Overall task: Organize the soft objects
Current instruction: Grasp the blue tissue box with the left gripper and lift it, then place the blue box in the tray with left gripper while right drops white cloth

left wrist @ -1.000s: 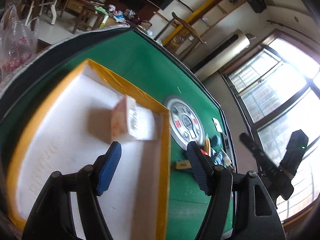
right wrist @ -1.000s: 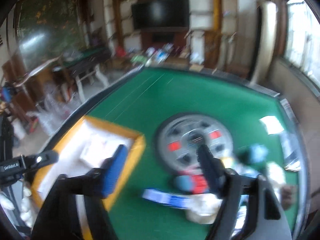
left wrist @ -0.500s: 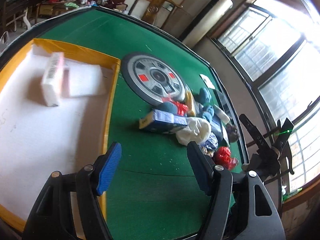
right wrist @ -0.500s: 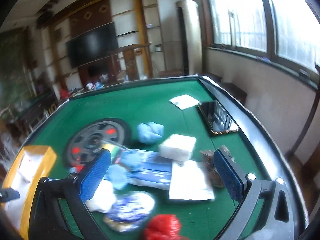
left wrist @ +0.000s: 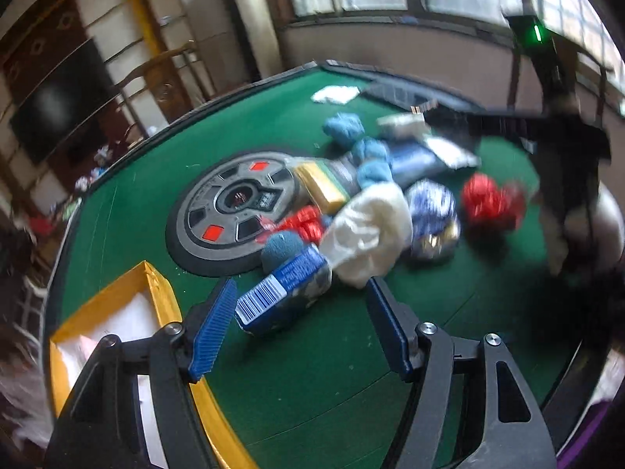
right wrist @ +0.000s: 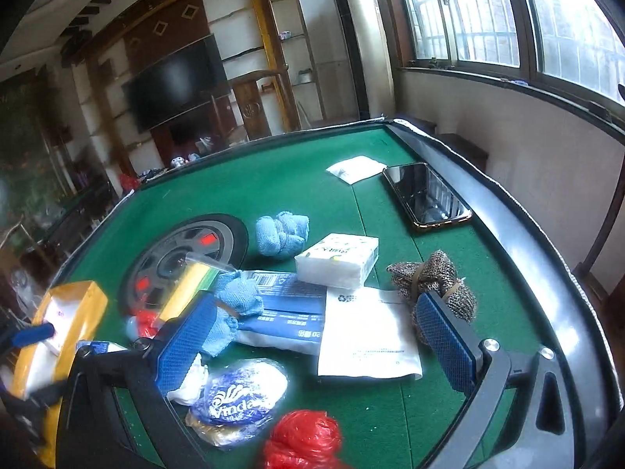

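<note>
A pile of soft things lies on the green table (right wrist: 297, 168). My left gripper (left wrist: 300, 328) is open and low over the pile's near end. A blue tissue pack with a barcode (left wrist: 281, 293) lies just ahead between its fingers, untouched. Behind it sit a white cloth bundle (left wrist: 371, 230), a blue-white Vinda pack (left wrist: 431, 211) and a red bag (left wrist: 492, 203). My right gripper (right wrist: 312, 336) stands wide open over a white flat pouch (right wrist: 367, 336) and a long blue pack (right wrist: 285, 312), gripping nothing. A blue cloth (right wrist: 234, 305) lies by its left finger and a metal mesh scrubber (right wrist: 433, 281) by its right.
The yellow-rimmed box (left wrist: 164, 301) with a white floor stands at the left. A grey weight plate (left wrist: 234, 211) lies mid-table. A tissue pack (right wrist: 336, 260), a blue towel (right wrist: 281, 230), a phone (right wrist: 425, 195) and a white packet (right wrist: 355, 168) lie beyond the pile.
My left gripper swung from the yellow box to the pile and rolled. My right gripper opened wide and dropped over the pile's right side.
</note>
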